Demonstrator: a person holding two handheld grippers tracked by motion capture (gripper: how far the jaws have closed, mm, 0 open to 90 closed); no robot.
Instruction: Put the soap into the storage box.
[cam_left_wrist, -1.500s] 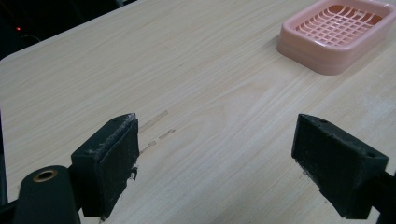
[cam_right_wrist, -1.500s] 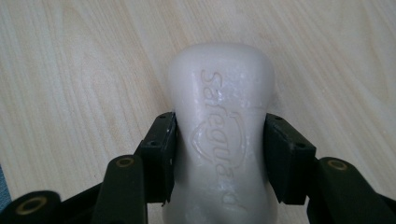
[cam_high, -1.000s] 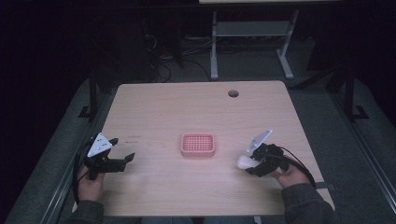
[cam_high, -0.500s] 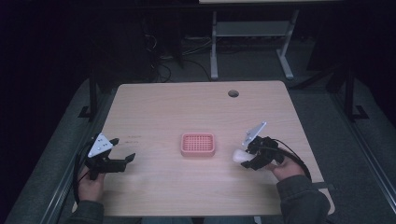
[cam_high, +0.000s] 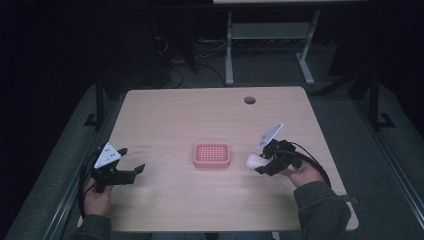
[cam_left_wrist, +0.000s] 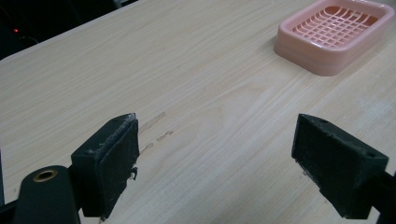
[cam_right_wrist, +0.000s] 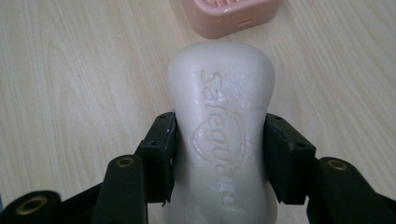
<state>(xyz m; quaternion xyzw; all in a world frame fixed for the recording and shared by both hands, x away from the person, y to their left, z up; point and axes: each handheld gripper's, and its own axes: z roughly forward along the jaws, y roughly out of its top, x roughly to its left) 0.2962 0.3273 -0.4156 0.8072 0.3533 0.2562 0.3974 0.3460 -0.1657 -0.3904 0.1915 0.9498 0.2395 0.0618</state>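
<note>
ITEM 1 — soap bar (cam_right_wrist: 222, 140), white, brand embossed on top face. Held clear of the counter (cam_high: 165, 120) by right gripper (cam_high: 261, 165), jaws clamped on its two long sides approx. mid-length; front half sticks out past the pads. In high view it sits just right of the dish, near side of counter.

ITEM 2 — soap dish (cam_high: 212, 154), pink plastic, grid floor, raised rim. Centre of counter, nothing in it. In right gripper view its near edge lies just beyond the bar's nose.

ITEM 3 — left gripper (cam_high: 131, 171), near-left of counter, jaws wide apart w/ nothing between; only bare wood between the pads in left gripper view. Well apart from dish.

ITEM 4 — counter, pale wood, round cable hole (cam_high: 249, 100) at far right. Faint scuff marks (cam_left_wrist: 156, 128) in front of left gripper.

STEP IN HAND (judgement): bar looks bound for the dish, not yet over it.

RISKS (judgement):
- Slip: soap is smooth and rounded and the grip is on curved sides only, so a jerk or tilt could let it squirt fwd out of the pads.
- Too much squeeze could dent or mark the bar.
- Low approach: bar's nose could catch the dish rim and shove the light dish left across the counter, since nothing steadies it.
- Off-centre release: bar could land half on rim and tip out.
</note>
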